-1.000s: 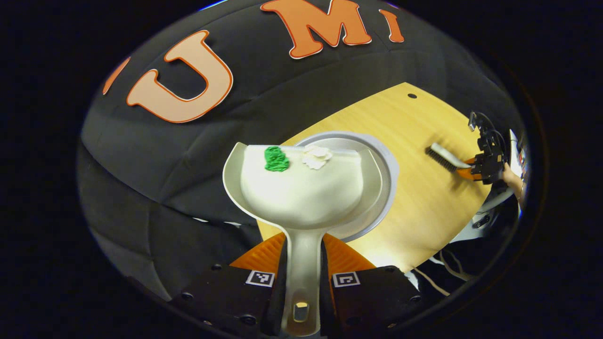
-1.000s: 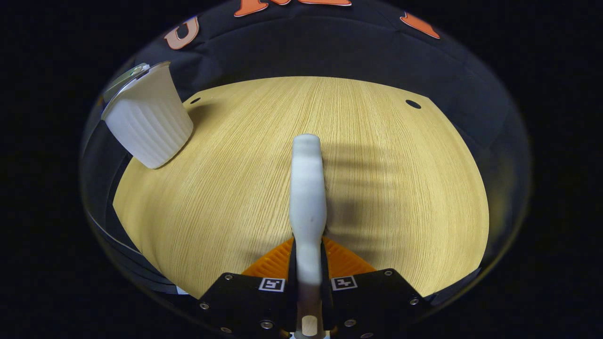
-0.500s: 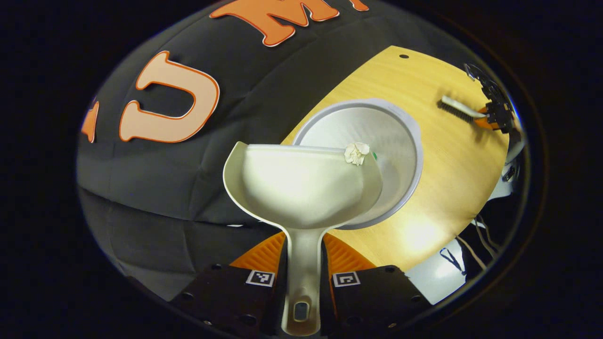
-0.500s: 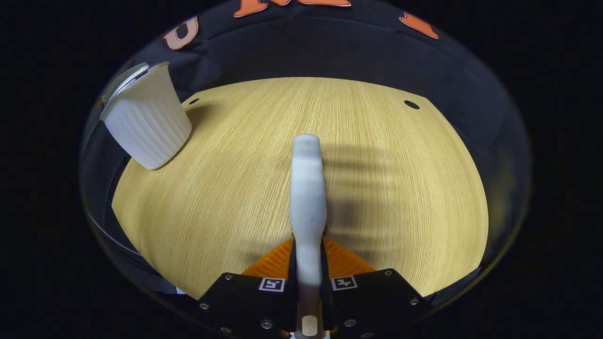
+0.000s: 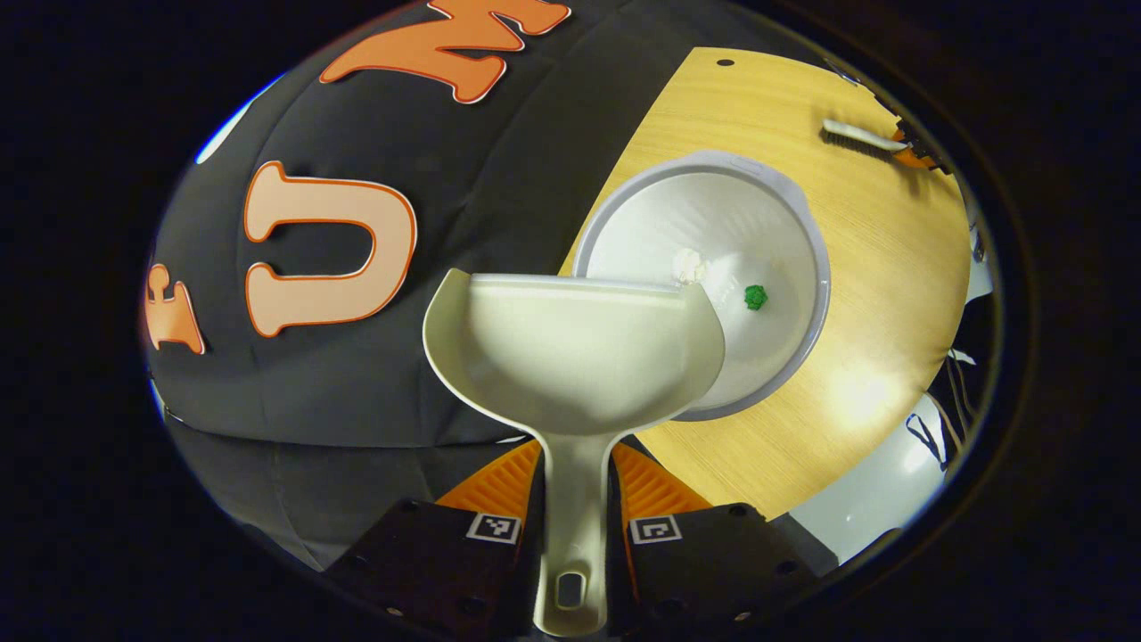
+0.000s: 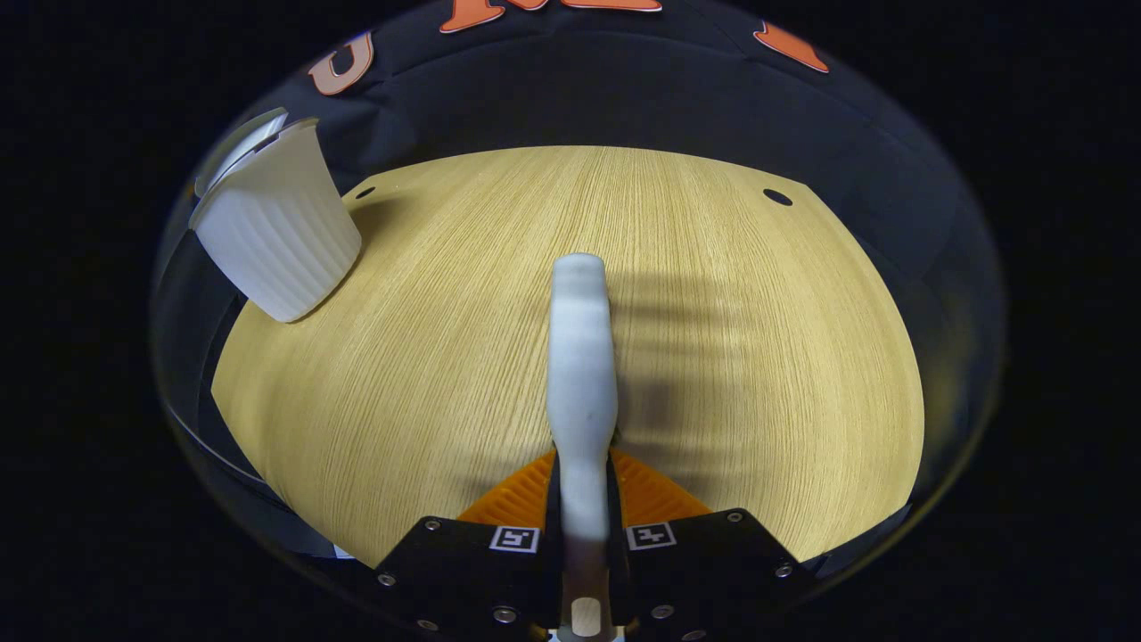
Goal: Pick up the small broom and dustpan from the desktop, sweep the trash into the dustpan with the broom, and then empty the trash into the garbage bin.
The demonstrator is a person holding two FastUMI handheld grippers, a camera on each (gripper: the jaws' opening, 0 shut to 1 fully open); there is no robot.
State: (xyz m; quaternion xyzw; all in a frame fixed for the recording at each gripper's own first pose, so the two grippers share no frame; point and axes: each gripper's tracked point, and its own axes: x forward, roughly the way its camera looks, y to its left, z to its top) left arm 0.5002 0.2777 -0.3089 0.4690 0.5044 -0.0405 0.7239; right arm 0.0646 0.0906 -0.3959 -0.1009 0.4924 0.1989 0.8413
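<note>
Green scrap [image 5: 755, 297], white scrap [image 5: 688, 265] now in bin [image 5: 807, 234]; dustpan [image 5: 570, 348] emptied.

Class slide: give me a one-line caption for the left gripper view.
Left tool holds the empty dustpan over the bin, green scrap and white scrap inside.

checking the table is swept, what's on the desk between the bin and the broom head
Nothing: in the right gripper view the desk is bare wood from the bin across to the broom.
</note>
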